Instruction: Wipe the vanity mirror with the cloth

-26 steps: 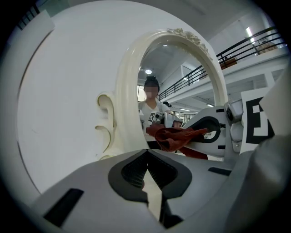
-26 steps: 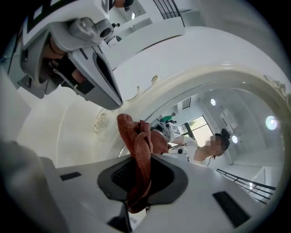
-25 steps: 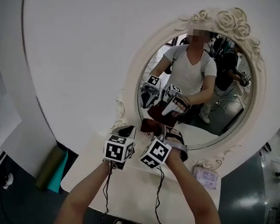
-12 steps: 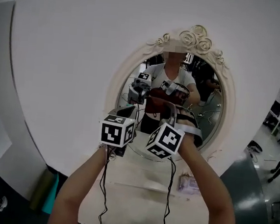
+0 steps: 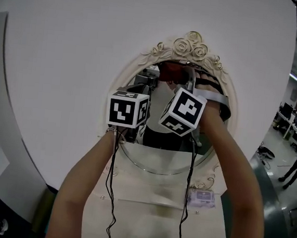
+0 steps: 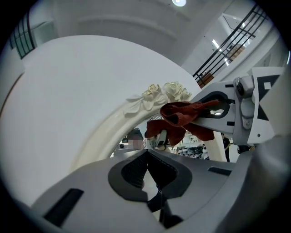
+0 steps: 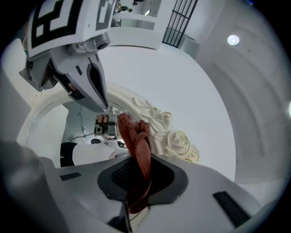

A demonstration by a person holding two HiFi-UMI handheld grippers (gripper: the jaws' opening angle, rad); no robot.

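Our right claw (image 7: 136,175) clamps the red cloth (image 7: 137,141) at the top of the vanity mirror (image 5: 158,152), upper centre of the head view, just under the rose crest (image 5: 189,44). Our left claw (image 6: 148,159) is closed on nothing. The cloth's long axis runs along the jaws, free end toward the mirror. Bunched so narrow, we fear it could snag the crest or let the claw tips scrape the mirror.
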